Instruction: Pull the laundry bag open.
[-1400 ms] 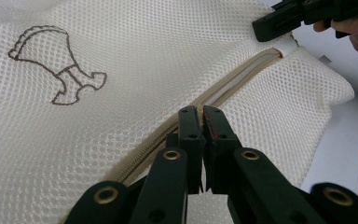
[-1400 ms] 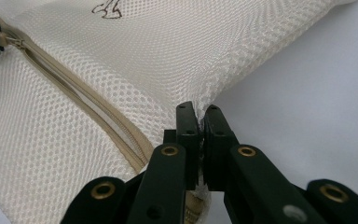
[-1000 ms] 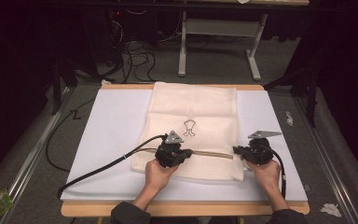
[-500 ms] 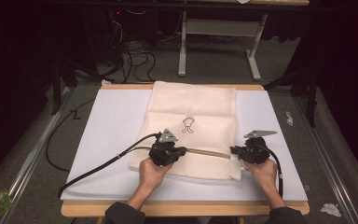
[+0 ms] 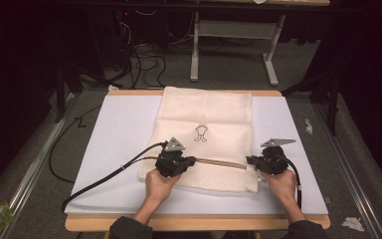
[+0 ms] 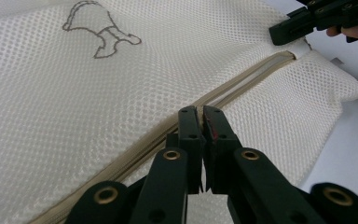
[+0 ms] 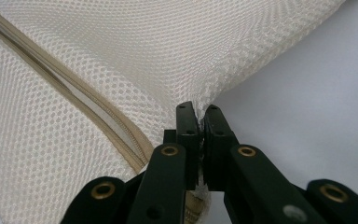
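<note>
Two tongs pinch mesh bag [image 5: 206, 134]: left [image 6: 199, 112] at zipper [image 6: 242, 84], right [image 7: 199, 111] at corner.

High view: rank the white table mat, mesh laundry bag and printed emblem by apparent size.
1. white table mat
2. mesh laundry bag
3. printed emblem, by far the smallest
</note>
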